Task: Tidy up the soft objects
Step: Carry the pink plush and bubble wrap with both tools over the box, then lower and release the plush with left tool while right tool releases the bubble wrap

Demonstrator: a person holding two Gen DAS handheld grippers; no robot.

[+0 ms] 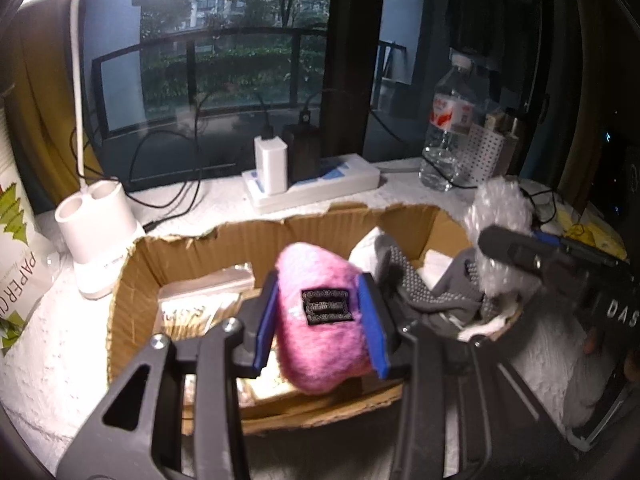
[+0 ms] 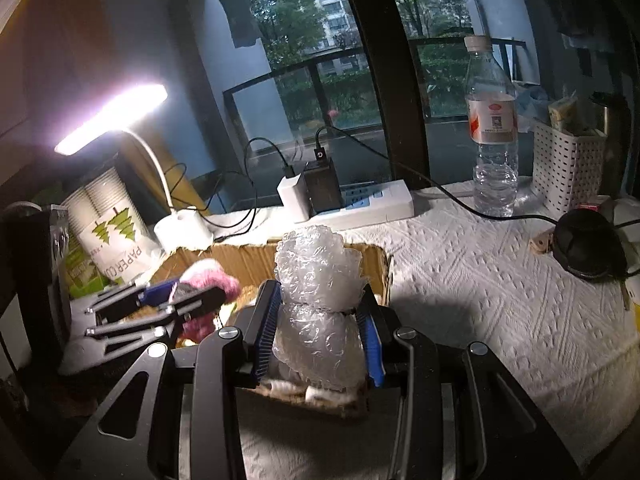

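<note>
My left gripper (image 1: 320,316) is shut on a fluffy pink plush (image 1: 320,344) with a black patch, held over the open cardboard box (image 1: 192,240). In the right wrist view that pink plush (image 2: 208,276) and the left gripper (image 2: 172,300) show at the left, above the box (image 2: 376,264). My right gripper (image 2: 320,320) is shut on a wad of clear bubble wrap (image 2: 316,280), at the box's right end. From the left wrist view the bubble wrap (image 1: 500,208) and right gripper (image 1: 492,244) hang over the box's right corner. Grey dotted cloth (image 1: 432,288) lies inside the box.
A white desk lamp (image 1: 96,232) stands left of the box, and a paper-cup sleeve (image 2: 108,224) beside it. Behind are a white power strip (image 2: 360,204) with chargers and cables, a water bottle (image 2: 492,128), a white perforated basket (image 2: 568,172) and a black round object (image 2: 588,244) on the white textured table cover.
</note>
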